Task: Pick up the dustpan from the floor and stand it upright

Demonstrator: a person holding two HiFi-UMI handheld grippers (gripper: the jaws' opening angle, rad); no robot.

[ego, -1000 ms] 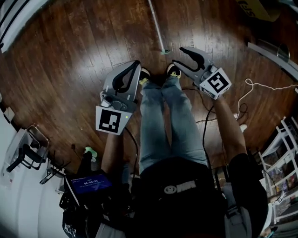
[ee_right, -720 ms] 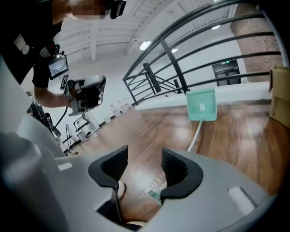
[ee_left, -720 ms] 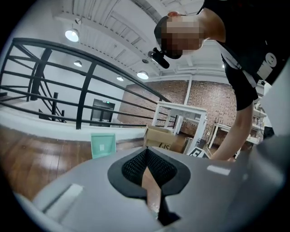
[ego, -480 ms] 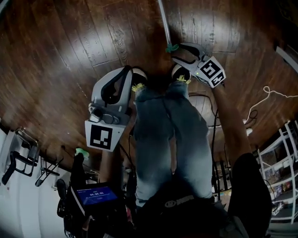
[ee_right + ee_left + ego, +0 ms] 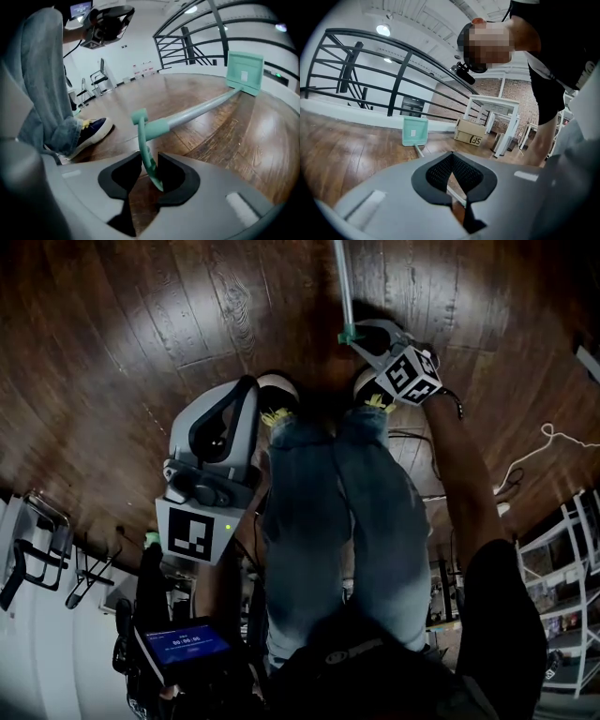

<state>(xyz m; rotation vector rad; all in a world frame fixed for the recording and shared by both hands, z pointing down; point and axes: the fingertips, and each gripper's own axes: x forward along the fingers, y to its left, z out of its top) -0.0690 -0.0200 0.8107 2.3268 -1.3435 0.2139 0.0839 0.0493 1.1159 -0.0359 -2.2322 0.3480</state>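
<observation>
A: Where's the dustpan (image 5: 243,70)?
B: Flat on the floor (image 5: 262,136), its handle (image 5: 201,110) ending near the person's shoe (image 5: 91,131). The right gripper (image 5: 149,169) has dropped to the hang loop (image 5: 142,140); its jaws have just been closing and now pinch it.
A: So lifting comes next?
B: Likely. The left gripper (image 5: 451,154) hangs closed on nothing.

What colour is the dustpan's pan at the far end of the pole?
The dustpan is mint green; the right gripper view shows it best.
</observation>
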